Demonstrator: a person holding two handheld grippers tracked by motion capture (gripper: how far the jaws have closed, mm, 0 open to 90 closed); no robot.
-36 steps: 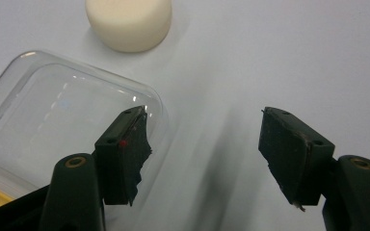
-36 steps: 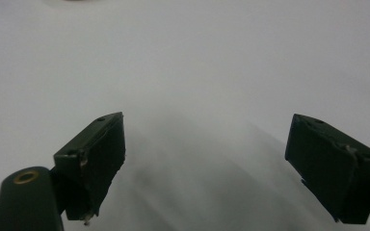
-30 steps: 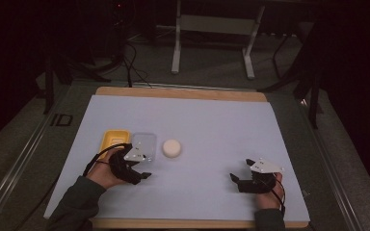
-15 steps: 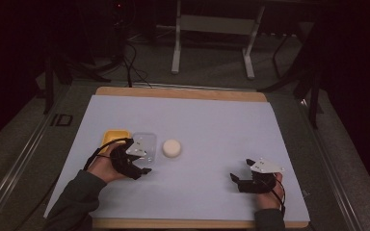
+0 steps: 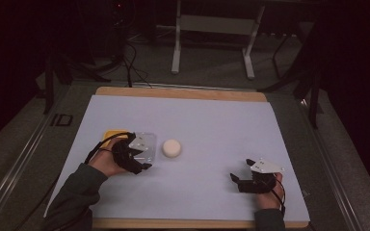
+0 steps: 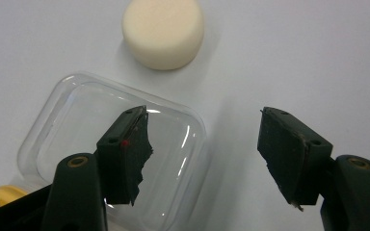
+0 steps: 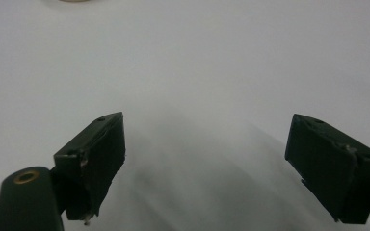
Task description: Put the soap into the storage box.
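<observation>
A clear plastic container (image 5: 147, 143) lies left of centre on the white table cover, with a yellow piece (image 5: 110, 136) at its left side. Just right of it rests a cream round puck (image 5: 171, 147). My left gripper (image 5: 142, 161) hovers open over the container's near edge. In the left gripper view, one jaw hangs above the clear container (image 6: 77, 120) and the other above bare cover, with the puck (image 6: 163, 31) beyond and my left gripper (image 6: 202, 115) holding nothing. My right gripper (image 5: 236, 182) stands open at the front right, and the right gripper view has my right gripper (image 7: 204, 120) over bare cover.
The white cover (image 5: 212, 125) lies on a wooden table whose edge (image 5: 180, 93) runs along the back. Behind it are a dark floor, cables and a metal stand (image 5: 212, 43). A dark sleeve (image 5: 70, 197) comes in at the bottom left.
My left gripper has moved forward and a little right, and now stands over the clear container. The right gripper has held still.
</observation>
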